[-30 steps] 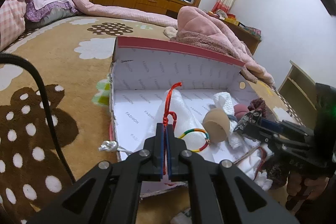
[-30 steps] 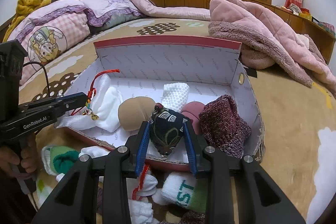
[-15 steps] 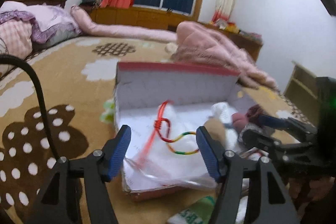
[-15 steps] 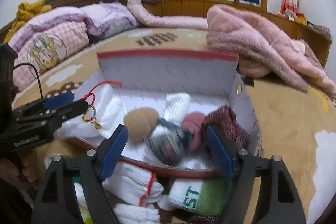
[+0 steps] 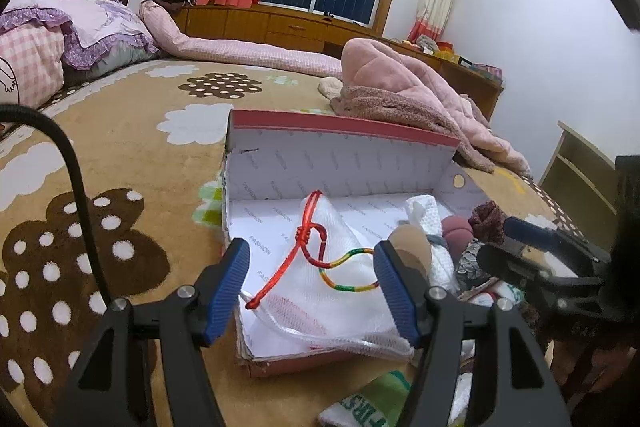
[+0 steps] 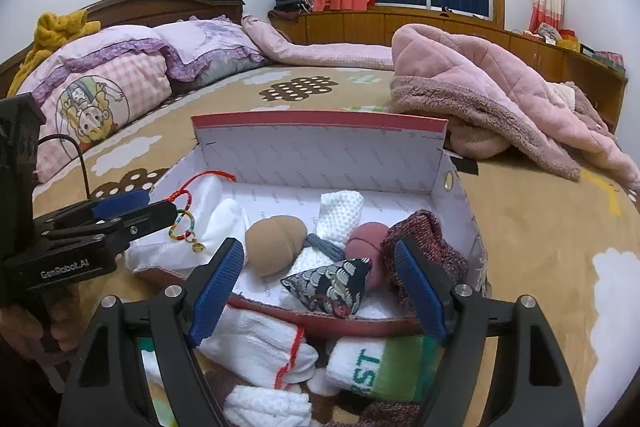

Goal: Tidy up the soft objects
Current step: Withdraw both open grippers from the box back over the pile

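Note:
An open cardboard shoe box [image 5: 340,163] lies on the bed. A white mesh bag [image 5: 320,291] with a red cord [image 5: 304,239] and a rainbow ring lies at the box's left end, just beyond my open left gripper [image 5: 312,255], which touches nothing. My right gripper [image 6: 318,247] is open too, above the box's near edge [image 6: 320,315]. A dark patterned triangular pouch [image 6: 332,285] rests loose in the box below it, beside a tan rolled sock [image 6: 276,243], a white waffle sock [image 6: 340,215], a pink ball [image 6: 366,247] and a maroon knit piece [image 6: 424,243].
Loose socks lie in front of the box: white ones with red trim [image 6: 260,347] and a green-and-white one [image 6: 384,363]. A pink fleece robe [image 6: 500,95] is heaped behind the box on the right, pillows [image 6: 100,87] at the far left. A cable [image 5: 76,179] hangs left.
Both grippers went from shut to open. The left let go of the red cord and the mesh bag settled in the box. The right released the patterned pouch, which dropped into the box.

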Available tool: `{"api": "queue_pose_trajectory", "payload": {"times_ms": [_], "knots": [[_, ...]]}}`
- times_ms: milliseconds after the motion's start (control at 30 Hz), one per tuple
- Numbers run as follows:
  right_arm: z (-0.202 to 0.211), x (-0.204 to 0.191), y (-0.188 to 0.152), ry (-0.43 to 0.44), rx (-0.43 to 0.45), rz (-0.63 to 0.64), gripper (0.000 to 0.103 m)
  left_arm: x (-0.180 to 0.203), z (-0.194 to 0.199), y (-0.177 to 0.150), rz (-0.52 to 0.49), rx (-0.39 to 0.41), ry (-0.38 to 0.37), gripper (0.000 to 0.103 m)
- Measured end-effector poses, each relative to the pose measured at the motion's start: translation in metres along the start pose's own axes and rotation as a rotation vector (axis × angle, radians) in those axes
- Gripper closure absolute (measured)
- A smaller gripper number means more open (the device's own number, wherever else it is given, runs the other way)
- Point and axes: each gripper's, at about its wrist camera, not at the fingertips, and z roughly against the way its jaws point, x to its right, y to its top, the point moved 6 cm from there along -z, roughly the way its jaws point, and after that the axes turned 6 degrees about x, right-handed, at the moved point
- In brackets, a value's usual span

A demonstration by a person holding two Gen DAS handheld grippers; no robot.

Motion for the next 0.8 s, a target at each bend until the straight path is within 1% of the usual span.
{"api": "queue_pose_trajectory", "payload": {"times_ms": [167, 267, 400, 467, 567, 667, 800], "knots": [[0.002, -0.003, -0.001, -0.007, -0.016, 0.007, 0.023, 0.001, 0.004, -0.002, -0.001, -0.022, 0.0, 0.035], [0.011, -0.007, 0.0, 0.011, 0.001, 0.009, 0.024, 0.007, 0.011, -0.003, 0.003, -0.031, -0.042, 0.035], [0.026, -0.011, 0.002, 0.02, 0.026, 0.026, 0.023, 0.015, 0.029, -0.001, 0.001, -0.009, -0.093, 0.035], [0.032, -0.009, 0.003, 0.01, 0.036, 0.022, 0.023, 0.019, 0.036, 0.001, -0.003, 0.004, -0.102, 0.035], [0.038, -0.004, 0.003, -0.023, 0.023, 0.01, 0.023, 0.024, 0.047, 0.002, -0.011, 0.014, -0.119, 0.035], [0.044, 0.001, -0.001, -0.022, 0.003, -0.011, 0.023, 0.03, 0.057, -0.001, -0.049, 0.018, -0.124, 0.035], [0.051, 0.002, -0.009, -0.023, -0.019, 0.015, 0.023, 0.04, 0.068, -0.008, -0.129, 0.023, -0.137, 0.035]]}}
